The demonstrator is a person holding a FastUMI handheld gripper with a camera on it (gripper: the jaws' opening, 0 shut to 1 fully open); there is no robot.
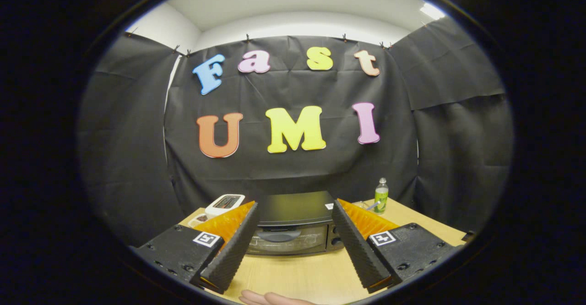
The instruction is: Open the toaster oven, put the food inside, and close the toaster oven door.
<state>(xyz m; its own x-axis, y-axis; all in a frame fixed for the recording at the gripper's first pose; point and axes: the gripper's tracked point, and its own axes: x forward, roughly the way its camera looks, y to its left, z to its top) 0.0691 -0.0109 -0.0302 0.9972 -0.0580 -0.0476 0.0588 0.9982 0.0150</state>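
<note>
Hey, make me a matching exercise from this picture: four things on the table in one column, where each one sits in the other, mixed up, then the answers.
Things:
1. toaster oven
2. green bottle
3. white device
4. hand

Places:
A. at the table's near edge, below the open jaws
B. beyond the jaws, framed in the gap between them, door closed
C. behind the right-hand finger, by the oven's far right corner
D. behind the left-hand finger, beside the oven

Pairs: 1-B, 2-C, 3-D, 4-A
</note>
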